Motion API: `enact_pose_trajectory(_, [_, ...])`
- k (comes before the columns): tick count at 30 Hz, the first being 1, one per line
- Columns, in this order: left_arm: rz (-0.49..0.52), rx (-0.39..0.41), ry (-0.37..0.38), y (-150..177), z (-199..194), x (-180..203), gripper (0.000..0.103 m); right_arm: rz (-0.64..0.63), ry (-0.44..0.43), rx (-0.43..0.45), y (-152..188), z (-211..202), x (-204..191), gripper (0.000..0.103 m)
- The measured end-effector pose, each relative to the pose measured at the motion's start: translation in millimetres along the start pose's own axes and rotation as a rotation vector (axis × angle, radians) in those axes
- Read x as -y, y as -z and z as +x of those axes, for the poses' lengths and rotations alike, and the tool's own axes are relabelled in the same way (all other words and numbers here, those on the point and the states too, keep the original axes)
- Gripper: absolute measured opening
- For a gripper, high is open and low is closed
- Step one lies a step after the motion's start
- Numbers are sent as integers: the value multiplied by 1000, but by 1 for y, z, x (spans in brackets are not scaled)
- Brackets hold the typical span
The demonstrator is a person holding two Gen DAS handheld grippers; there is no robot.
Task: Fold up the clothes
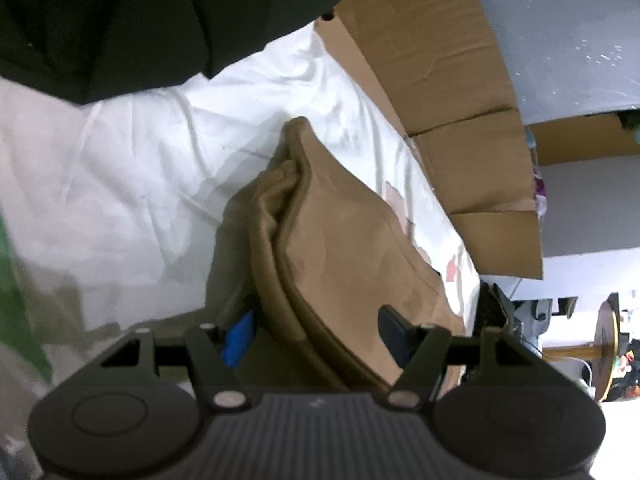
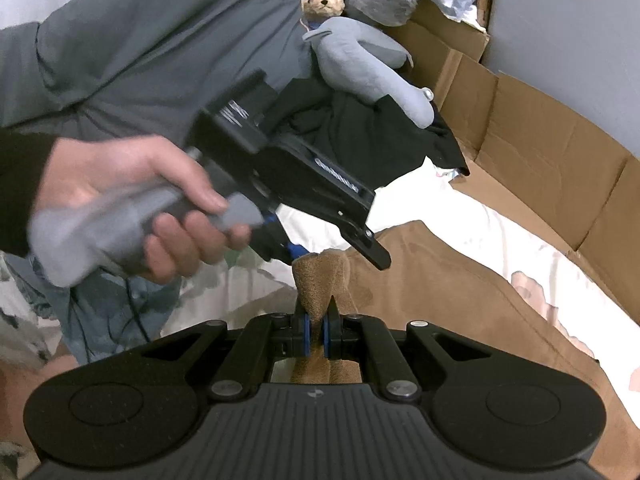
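A brown garment (image 1: 340,240) lies folded on the white bedsheet (image 1: 160,160). Its thick folded edge runs toward my left gripper (image 1: 316,332), which is open. The blue pad (image 1: 238,336) stands left of the edge and the other finger (image 1: 394,328) hovers over the cloth, neither pressing. In the right wrist view, my right gripper (image 2: 316,336) is shut on a bunched corner of the brown garment (image 2: 440,300), and the pinched tip stands up. A hand (image 2: 140,200) holds the left gripper (image 2: 334,252) just above that tip, its fingers spread on either side.
Flattened cardboard (image 1: 440,60) lines the far side of the bed (image 2: 540,152). A black garment (image 2: 360,132), a grey plush toy (image 2: 368,60), a teddy bear (image 2: 324,0) and grey cloth (image 2: 160,40) pile up behind. A round wooden table (image 1: 604,344) stands beyond the bed.
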State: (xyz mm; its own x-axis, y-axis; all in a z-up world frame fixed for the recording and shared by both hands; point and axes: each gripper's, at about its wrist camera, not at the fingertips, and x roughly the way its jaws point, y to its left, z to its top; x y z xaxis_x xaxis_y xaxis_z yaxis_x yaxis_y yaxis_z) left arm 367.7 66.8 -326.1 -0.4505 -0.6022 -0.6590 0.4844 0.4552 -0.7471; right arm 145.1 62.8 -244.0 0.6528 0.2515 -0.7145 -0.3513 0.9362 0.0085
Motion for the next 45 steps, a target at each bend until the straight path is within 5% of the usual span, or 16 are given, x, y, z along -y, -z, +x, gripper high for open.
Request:
enact_pose_trajectory(12, [69,11,-66,-28,29,9,61,51,-16,9,0,-6,14,4])
enact_pose_trajectory(17, [121,35,-118,-41,38,13,34,61,-30,10,1,-10,16,4])
enact_pose_trajectory(19, [126,9,-117,-45,41,13,11,66,-34,10,2,-11,17,4])
enact_pose_trajectory(37, [271,126,-11,-32,24,106,8,164,-146,70,21,-66,73,4])
enact_pose_trajectory(45, [302,136,-34,-22,33,152,8,269,-190,122,41,-93,101,4])
